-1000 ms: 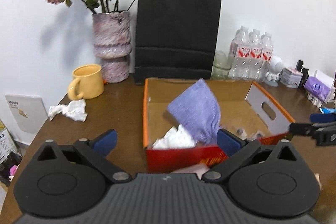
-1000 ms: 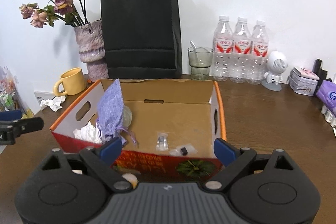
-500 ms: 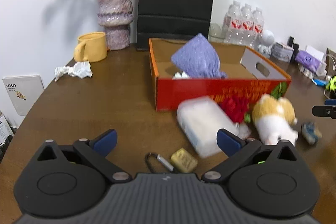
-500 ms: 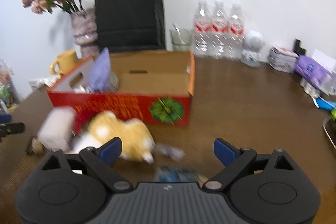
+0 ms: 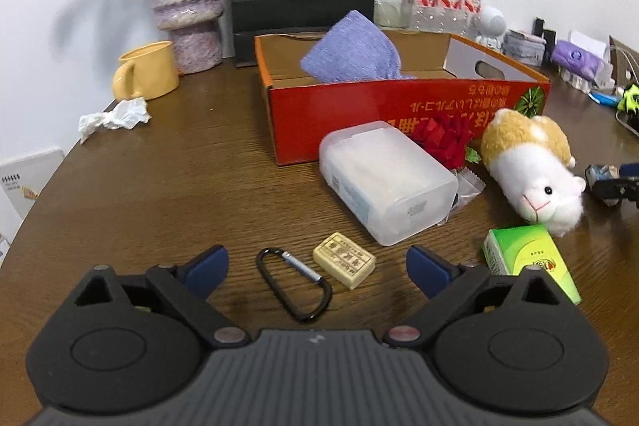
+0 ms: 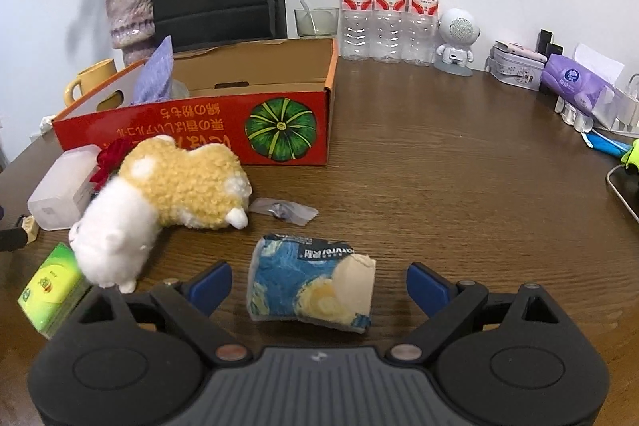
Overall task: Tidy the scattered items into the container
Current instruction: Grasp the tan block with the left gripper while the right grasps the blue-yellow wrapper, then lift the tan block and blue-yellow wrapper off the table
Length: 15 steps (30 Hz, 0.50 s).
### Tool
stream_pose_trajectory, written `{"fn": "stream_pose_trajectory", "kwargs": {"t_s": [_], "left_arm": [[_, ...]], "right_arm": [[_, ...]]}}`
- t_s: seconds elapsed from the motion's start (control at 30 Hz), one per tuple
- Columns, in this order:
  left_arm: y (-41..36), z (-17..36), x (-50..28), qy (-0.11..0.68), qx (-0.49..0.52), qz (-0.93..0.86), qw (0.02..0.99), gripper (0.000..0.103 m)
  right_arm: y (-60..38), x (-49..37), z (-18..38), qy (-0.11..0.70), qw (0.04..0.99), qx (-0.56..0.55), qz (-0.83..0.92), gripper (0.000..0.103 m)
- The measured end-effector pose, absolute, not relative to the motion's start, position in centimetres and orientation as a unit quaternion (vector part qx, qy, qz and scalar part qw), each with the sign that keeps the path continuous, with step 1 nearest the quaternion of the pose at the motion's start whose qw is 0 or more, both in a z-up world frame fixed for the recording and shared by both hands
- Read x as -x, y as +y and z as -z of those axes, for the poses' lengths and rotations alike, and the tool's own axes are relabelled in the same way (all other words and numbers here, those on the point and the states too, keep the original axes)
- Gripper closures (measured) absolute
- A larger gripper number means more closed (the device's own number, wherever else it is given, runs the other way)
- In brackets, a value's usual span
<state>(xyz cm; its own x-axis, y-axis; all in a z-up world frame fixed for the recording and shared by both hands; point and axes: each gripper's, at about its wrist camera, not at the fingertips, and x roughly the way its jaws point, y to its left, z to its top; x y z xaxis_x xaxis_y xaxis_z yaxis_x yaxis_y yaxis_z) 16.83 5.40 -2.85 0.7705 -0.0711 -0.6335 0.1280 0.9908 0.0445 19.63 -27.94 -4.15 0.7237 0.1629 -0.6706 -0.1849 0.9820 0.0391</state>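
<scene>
Two hand-held grippers hang low over a brown wooden table, each lined up on a loose item that is not yet in the box. The left gripper has its blue-tipped jaws spread wide but just now closing a little, with a black clip hook and a small cream eraser lying on the wood between them, untouched; this looks like the start of a pick. The right gripper has its jaws wide apart around a blue and yellow tissue packet, the pads clear of it on both sides. The red cardboard box, the container, sits toward the back middle of the table and already holds a purple cloth pouch. Just in front of its near wall lie a clear plastic case, a red fabric flower and a tan and white plush hamster; a green carton lies nearer the front edge. A crumpled tissue rests by the left edge, near a yellow mug. A second ago both cameras looked down into the box; now both sit lower and further back, facing the scattered items.
</scene>
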Motion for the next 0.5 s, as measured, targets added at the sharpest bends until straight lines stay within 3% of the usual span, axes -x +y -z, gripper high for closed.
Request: {"fn": "stream_pose_trajectory", "kwargs": {"t_s": [0.17,0.2,0.23,0.27,0.33,0.5], "left_arm": [[5.09,3.38,-17.88,0.339,-0.052,0.073,0.937,0.043],[5.15,3.35,-17.95,0.34,-0.045,0.083,0.936,0.057],[5.22,3.26,-17.99,0.343,-0.038,0.089,0.934,0.061],[5.2,3.19,-17.98,0.345,-0.036,0.09,0.934,0.062],[4.96,3.14,-17.81,0.345,-0.043,0.089,0.934,0.062],[4.98,3.04,-17.7,0.346,-0.032,0.085,0.934,0.062]], "right_arm": [[-27.68,-20.07,4.48,0.359,0.929,0.006,-0.095,0.01],[-27.65,-20.11,4.58,0.36,0.928,0.004,-0.097,0.012],[-27.61,-20.1,4.69,0.361,0.927,0.002,-0.1,0.019],[-27.55,-20.04,4.75,0.36,0.927,0.002,-0.1,0.022],[-27.38,-19.82,4.68,0.354,0.93,0.01,-0.096,0.046],[-27.34,-19.25,4.21,0.34,0.935,0.006,-0.104,0.061]]}}
